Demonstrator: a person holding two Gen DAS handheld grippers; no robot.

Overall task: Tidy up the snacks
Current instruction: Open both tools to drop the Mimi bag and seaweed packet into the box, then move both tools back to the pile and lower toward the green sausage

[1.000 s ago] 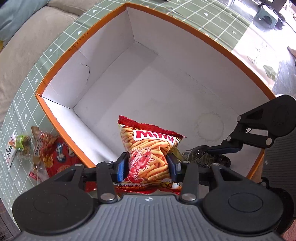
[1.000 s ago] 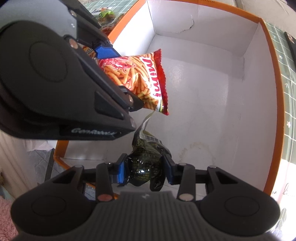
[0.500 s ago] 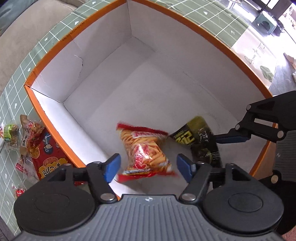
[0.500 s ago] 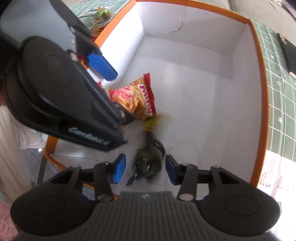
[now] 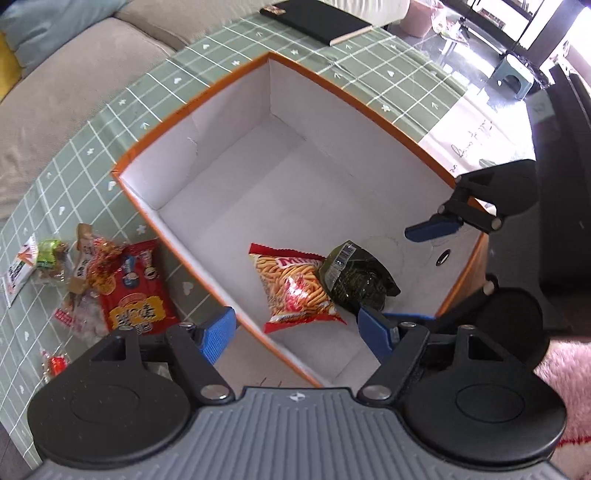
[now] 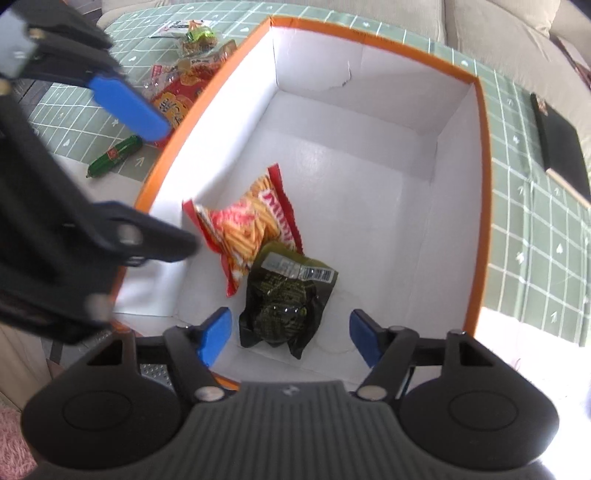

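Note:
A white box with an orange rim (image 5: 295,192) stands on the green checked cloth. On its floor lies a red Mimi snack bag (image 5: 291,284), and a dark green packet (image 5: 354,280) rests against its right side. My left gripper (image 5: 295,330) hangs above the box's near corner, jaws opening, nothing between the pads. In the right wrist view the same bag (image 6: 247,229) and dark packet (image 6: 284,299) lie on the box floor (image 6: 369,206). My right gripper (image 6: 289,338) is over the dark packet with its jaws opening, and the pads are clear of it.
Several loose snacks, among them a red pack (image 5: 129,291), lie on the cloth left of the box. A green stick-shaped snack (image 6: 114,155) lies nearer the edge. A black notebook (image 5: 317,18) sits beyond the box. A beige sofa (image 5: 55,92) lies behind.
Both grippers let go: the red bag and the dark packet dropped to the box floor. The left gripper rose and drew back; the right one widened over its packet.

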